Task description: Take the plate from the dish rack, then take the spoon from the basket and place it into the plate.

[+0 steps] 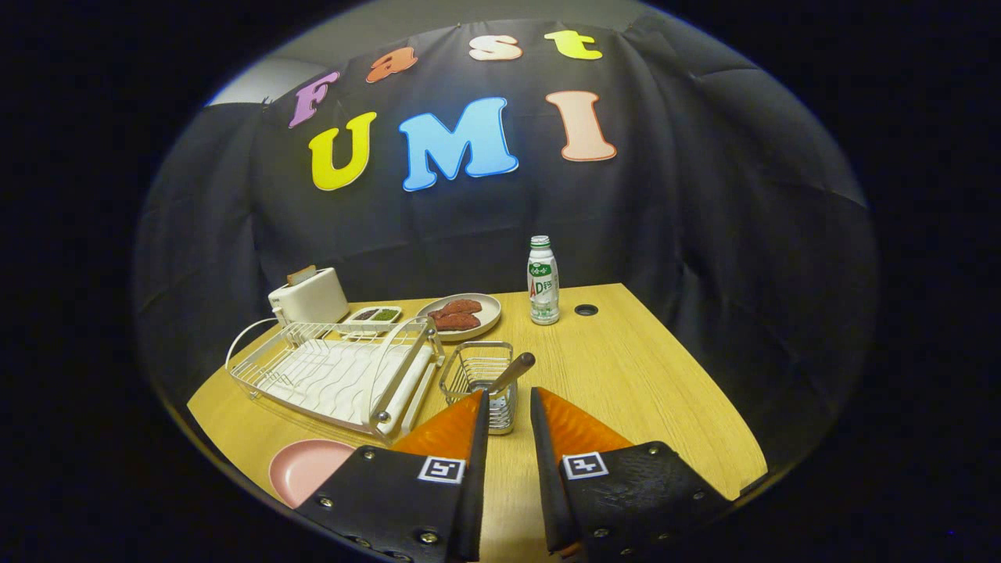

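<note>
While I hold my tongs [508, 407] low over the near part of the desk, these lines set out the scene.

Step in hand: the pink plate [306, 469] already lies flat on the desk, off the dish rack [336, 375] and just beside my left finger, so I judge the plate part done and the spoon part now under way.

Tongs: narrowly parted with nothing between the orange fingers [446, 428]; they point at the basket and grip nothing.

Spoon: it stands in the wire basket [478, 375] just ahead of my fingertips, its wooden handle [512, 374] leaning up and to the right above the rim; the bowl end is hidden inside the basket.

Next move, as I judge it: ease forward and slightly up so the handle comes between the fingers, close on it, lift it clear of the wires, then carry it leftward to the plate.

Risk, as I judge it: the handle is slim and tilted, so a pinch off centre could tip it or drag the light basket.

Dish rack: white wire, no dishes in it, left of the basket and touching or nearly touching it.

Further back: a white toaster [309, 295], a small two-part dish [374, 314], a plate of reddish-brown food [461, 314], and an upright drink bottle [543, 281].

Surface: light wood-grain desk [641, 391] with a round cable hole [586, 310] near the bottle.

Room: black cloth walls close behind the desk.
</note>
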Available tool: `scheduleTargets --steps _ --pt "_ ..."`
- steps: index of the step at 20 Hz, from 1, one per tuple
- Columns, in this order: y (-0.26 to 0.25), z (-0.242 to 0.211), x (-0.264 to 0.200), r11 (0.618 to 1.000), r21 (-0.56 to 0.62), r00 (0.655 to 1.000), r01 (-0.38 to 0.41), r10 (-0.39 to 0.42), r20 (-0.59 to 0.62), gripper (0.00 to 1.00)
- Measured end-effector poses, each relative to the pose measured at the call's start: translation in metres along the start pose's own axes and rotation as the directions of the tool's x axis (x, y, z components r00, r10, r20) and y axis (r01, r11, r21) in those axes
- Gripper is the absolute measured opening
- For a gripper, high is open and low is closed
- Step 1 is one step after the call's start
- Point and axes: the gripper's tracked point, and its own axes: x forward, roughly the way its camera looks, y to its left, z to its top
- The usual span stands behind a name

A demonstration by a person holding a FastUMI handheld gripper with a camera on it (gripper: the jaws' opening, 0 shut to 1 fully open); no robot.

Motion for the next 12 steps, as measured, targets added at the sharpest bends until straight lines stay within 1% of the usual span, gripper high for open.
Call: scheduleTargets --steps 4,7,12 --pt "-0.006 0.001 0.02 1.0 0.001 1.0 0.017 -0.017 0.018 0.31" --pt "-0.006 0.005 0.037 1.0 0.027 1.0 0.013 -0.014 0.026 0.31" --pt "-0.003 0.008 0.061 1.0 0.022 0.999 0.012 -0.013 0.03 0.31"
